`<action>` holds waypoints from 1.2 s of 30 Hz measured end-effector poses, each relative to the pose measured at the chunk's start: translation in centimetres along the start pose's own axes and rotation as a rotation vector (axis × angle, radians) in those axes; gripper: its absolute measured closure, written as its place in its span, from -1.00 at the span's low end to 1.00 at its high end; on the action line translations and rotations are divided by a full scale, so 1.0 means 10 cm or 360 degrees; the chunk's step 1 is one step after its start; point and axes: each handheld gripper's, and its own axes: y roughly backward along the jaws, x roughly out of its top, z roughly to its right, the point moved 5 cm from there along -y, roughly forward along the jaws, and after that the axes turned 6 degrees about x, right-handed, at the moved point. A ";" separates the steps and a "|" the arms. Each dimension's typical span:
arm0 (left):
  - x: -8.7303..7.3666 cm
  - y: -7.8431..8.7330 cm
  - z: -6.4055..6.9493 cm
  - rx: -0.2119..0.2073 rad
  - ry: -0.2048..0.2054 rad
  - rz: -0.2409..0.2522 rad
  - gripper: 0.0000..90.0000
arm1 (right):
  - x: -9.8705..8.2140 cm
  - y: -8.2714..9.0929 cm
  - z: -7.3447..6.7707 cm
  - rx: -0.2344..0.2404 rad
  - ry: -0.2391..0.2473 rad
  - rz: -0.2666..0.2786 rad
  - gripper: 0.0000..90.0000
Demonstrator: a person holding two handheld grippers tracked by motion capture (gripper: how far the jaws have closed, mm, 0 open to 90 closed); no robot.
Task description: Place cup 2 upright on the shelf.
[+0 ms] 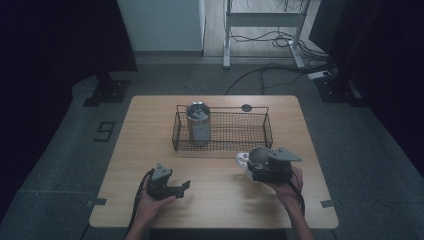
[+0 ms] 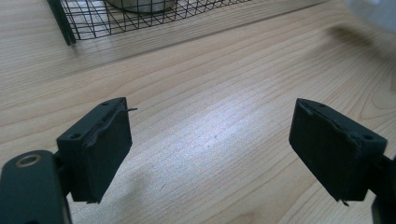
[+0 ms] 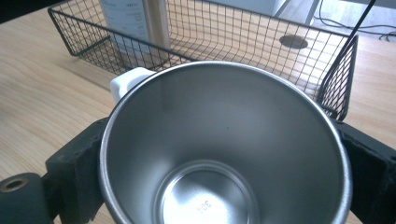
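At the near edge of the table (image 1: 125, 200), the left gripper (image 1: 172, 188) rests low over bare wood with its jaws wide apart and nothing between them. To the right and a little farther, the right gripper (image 1: 265, 167) has its jaws closed on the sides of a steel cup (image 3: 224, 154), just in front of the wire basket (image 1: 267, 131). The cup is smooth and becomes narrower toward its bottom, so I think it could slip or turn between the flat pads if the hand tilts. It could also knock the basket's near rim when it is lifted over. The right gripper view looks down into the empty cup and shows a white part (image 3: 128, 81) at its far left side. The high view shows that a tall can (image 1: 198, 122) stands upright in the left part of the basket, while the right part is free.
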 end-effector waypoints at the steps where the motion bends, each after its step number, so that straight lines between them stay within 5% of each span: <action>1: 0.00 0.00 0.00 0.0000 -0.0004 -0.0001 -0.70 | 0.02 0.01 0.01 0.0000 -0.0001 0.0009 -0.87; 6: 0.00 -0.01 0.01 -0.0060 0.0039 -0.0001 -0.69 | 0.06 0.03 0.02 -0.0005 0.0001 0.0015 -0.87; 36: -0.02 0.03 -0.04 -0.0006 0.0063 -0.0013 -0.68 | 0.57 0.11 -0.07 -0.0031 0.0029 0.0074 -0.87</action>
